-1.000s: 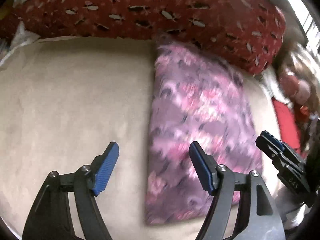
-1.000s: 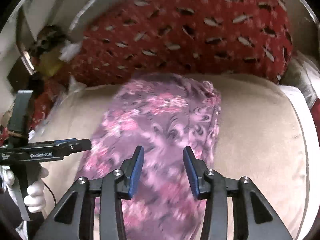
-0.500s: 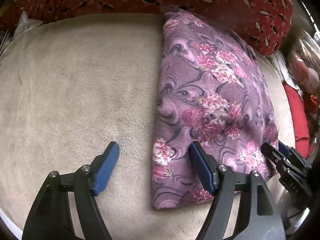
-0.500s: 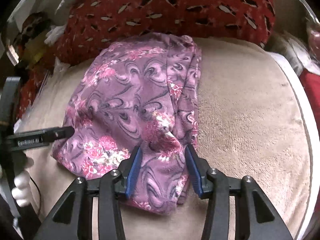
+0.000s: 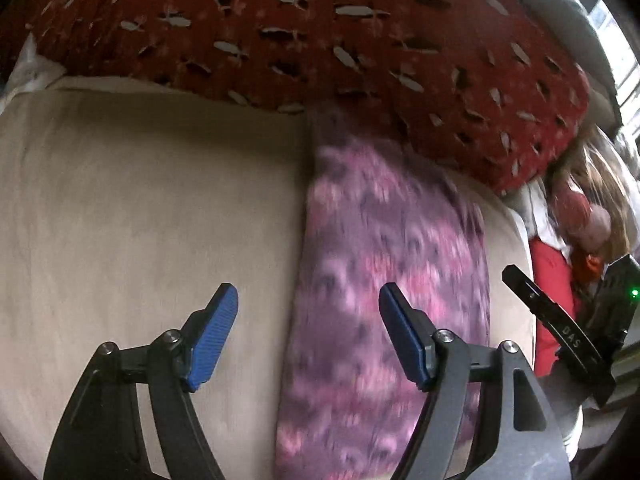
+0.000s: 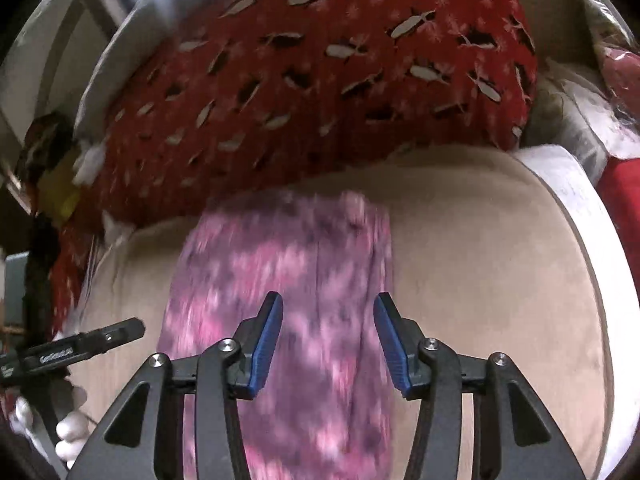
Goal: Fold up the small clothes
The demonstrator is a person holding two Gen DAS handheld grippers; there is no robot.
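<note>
A folded purple garment with pink flowers (image 5: 384, 280) lies lengthwise on a beige cushion (image 5: 140, 220), its far end against a red pillow. It is blurred in both views. My left gripper (image 5: 308, 332) is open and empty, above the garment's left edge. My right gripper (image 6: 328, 340) is open and empty, above the garment (image 6: 280, 280), near its right side. The right gripper also shows at the right edge of the left wrist view (image 5: 560, 332), and the left gripper shows at the left edge of the right wrist view (image 6: 72, 344).
A big red pillow with white leaf shapes (image 5: 320, 32) lies along the back of the cushion. Red cloth and a doll (image 5: 580, 216) sit past the cushion's right edge. Bags and red items (image 6: 600, 120) lie at the back right.
Both grippers have pulled up and back from the garment. The right gripper's jaws have opened wider. The garment lies narrower and longer in view, folded.
</note>
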